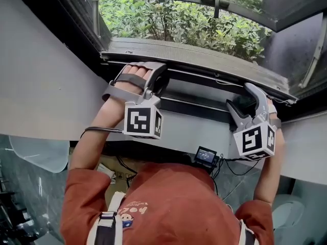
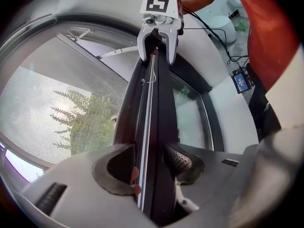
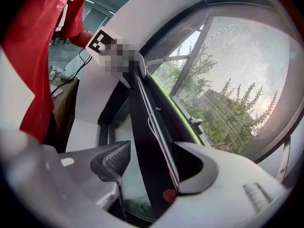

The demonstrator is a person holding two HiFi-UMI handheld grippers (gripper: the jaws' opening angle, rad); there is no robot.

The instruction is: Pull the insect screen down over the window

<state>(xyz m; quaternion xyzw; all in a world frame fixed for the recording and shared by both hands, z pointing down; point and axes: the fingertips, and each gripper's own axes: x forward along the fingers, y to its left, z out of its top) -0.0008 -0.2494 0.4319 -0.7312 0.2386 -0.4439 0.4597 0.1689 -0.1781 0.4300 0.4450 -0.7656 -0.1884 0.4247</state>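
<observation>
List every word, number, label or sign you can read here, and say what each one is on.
Nothing here can be read with confidence, so no text is quoted.
Print on the orange shirt: a few characters, too blurred to read.
Small lit screen: too small to read.
Left marker cube and right marker cube: black-and-white square patterns only, no letters or numbers.

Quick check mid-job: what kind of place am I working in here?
Indoors, probably a room in a building, close against the outer wall: a dark window frame, a mesh insect screen, and green shrubs outside.
</observation>
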